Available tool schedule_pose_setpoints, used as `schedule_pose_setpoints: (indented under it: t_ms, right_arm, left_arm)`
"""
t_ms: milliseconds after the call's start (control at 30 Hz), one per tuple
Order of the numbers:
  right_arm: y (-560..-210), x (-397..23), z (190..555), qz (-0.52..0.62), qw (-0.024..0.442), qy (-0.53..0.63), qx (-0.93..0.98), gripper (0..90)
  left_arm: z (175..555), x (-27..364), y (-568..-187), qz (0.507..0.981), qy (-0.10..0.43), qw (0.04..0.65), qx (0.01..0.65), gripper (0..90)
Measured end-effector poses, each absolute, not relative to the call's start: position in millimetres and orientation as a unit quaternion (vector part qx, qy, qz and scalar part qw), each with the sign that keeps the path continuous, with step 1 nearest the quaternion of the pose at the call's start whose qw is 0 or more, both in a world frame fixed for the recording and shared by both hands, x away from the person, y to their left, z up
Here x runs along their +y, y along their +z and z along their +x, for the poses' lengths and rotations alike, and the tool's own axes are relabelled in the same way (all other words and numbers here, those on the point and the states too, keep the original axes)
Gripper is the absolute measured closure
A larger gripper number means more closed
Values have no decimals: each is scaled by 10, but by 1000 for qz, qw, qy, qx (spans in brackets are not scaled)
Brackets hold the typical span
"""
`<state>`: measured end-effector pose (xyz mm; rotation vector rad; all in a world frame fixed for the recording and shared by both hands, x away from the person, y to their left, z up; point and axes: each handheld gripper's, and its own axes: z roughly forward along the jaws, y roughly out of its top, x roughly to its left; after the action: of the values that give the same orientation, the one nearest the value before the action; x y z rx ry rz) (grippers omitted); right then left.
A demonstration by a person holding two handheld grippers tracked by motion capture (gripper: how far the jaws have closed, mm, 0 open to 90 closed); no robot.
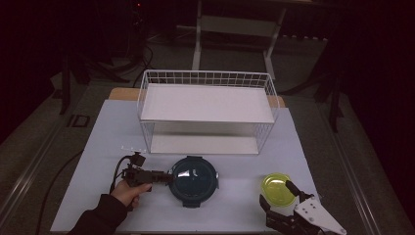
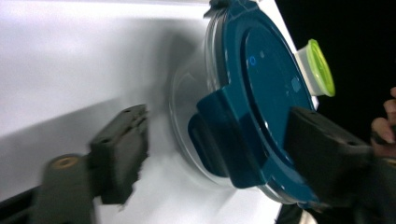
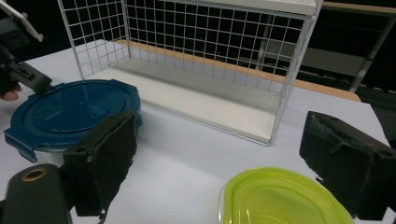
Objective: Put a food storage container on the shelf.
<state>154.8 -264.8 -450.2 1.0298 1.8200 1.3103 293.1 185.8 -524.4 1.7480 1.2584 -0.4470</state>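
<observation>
A round clear container with a dark blue clip lid (image 1: 193, 180) sits on the white table cover in front of the wire rack. My left gripper (image 1: 168, 177), held in a hand from the left, lies level at its left rim. In the left gripper view the left gripper (image 2: 219, 149) straddles the lid's clip tab (image 2: 224, 135); one pad (image 2: 122, 149) stands clear of the bowl, so it is open. A small container with a yellow-green lid (image 1: 277, 189) sits at the right. My right gripper (image 1: 279, 195) is open on either side of the yellow-green lid (image 3: 280, 198).
A white wire rack (image 1: 205, 105) with two shelves stands at the back middle of the table; its mesh wall (image 3: 205, 46) rises close behind both containers. The table's front edge runs just below both grippers. Dark floor and furniture legs lie beyond.
</observation>
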Motion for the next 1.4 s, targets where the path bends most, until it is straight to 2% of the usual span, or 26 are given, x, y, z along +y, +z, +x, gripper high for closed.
schedule_pose_setpoints:
  t_ms: [233,467,500,633,700,800,833,867,900,1133,1233,1400]
  right_arm:
    - [-4509,-2637,1554,394,330,497,699,108]
    - [-4499,-2608,1554,392,328,495,703,108]
    - [-4495,-2602,1554,393,324,495,704,139]
    - [-4498,-2580,1607,388,269,500,726,166]
    - [-4503,-2568,1657,388,219,500,742,176]
    - [-4513,-2524,1699,385,187,509,746,185]
    - [-4514,-2500,1728,386,167,511,750,177]
    - [-4519,-2474,1754,389,149,514,750,133]
    - [-4524,-2436,1780,394,141,513,750,109]
    - [-4605,-2117,1998,385,89,479,784,108]
    - [-4664,-2019,2110,384,57,470,793,158]
    - [-4768,-1902,2261,392,38,457,798,284]
  left_arm:
    - [2983,1843,-5296,695,-246,457,499,476]
    - [3000,1852,-5289,691,-253,451,504,497]
    - [2994,1854,-5284,692,-252,452,504,500]
    - [2953,1833,-5220,706,-237,450,493,508]
    - [2921,1815,-5182,712,-228,451,488,515]
    - [2872,1799,-5149,720,-214,456,477,523]
    - [2862,1801,-5145,723,-212,456,473,525]
    - [2852,1796,-5140,724,-210,457,472,527]
    - [2840,1796,-5137,727,-207,460,466,527]
    - [2772,1797,-5138,740,-188,475,438,529]
    - [2748,1803,-5139,742,-186,477,433,532]
    - [2694,1813,-5140,747,-177,483,421,535]
